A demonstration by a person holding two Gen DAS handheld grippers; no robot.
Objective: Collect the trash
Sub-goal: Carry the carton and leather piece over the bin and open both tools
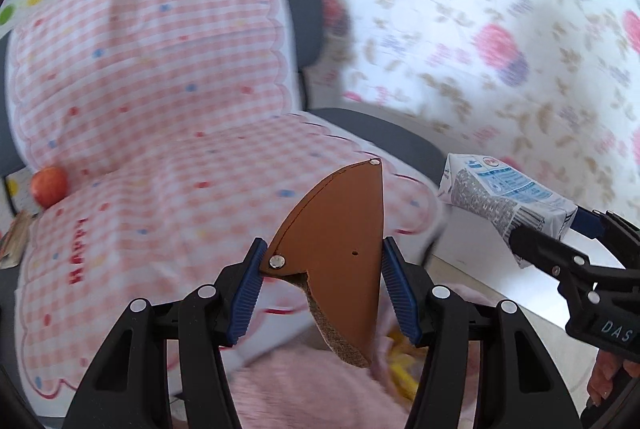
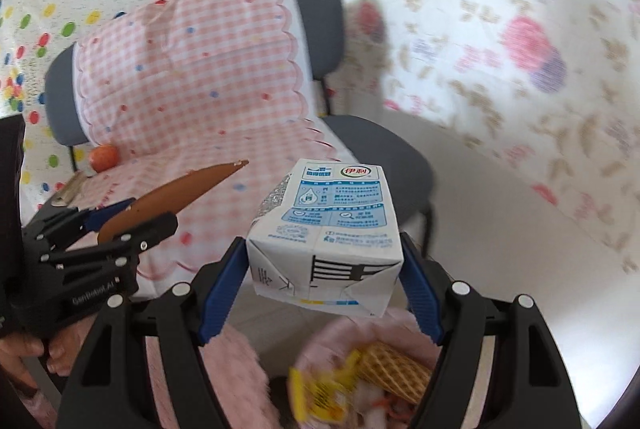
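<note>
While your left gripper (image 1: 324, 269) clamps the brown leather scrap (image 1: 340, 249) and your right gripper (image 2: 324, 281) clamps the milk carton (image 2: 326, 237), the pink fluffy bin (image 2: 360, 345) sits just below and near the right one, already holding a yellow wrapper (image 2: 320, 393) and a waffle-pattern piece (image 2: 394, 373). The carton's long axis runs away from you, so the right hand looks closer to the drop. Ahead stands the chair (image 2: 376, 145) under its gingham cover (image 1: 160, 89), an apple (image 1: 49, 185) far left; nothing seems to block the way down.

Colours and patterns noted

Brown leather piece (image 1: 340, 249); white-and-blue printed carton (image 2: 328, 229); pink-checked dotted chair cover (image 1: 152, 77); grey chair (image 2: 376, 145); floral pink-purple wall cloth (image 1: 500, 29).
</note>
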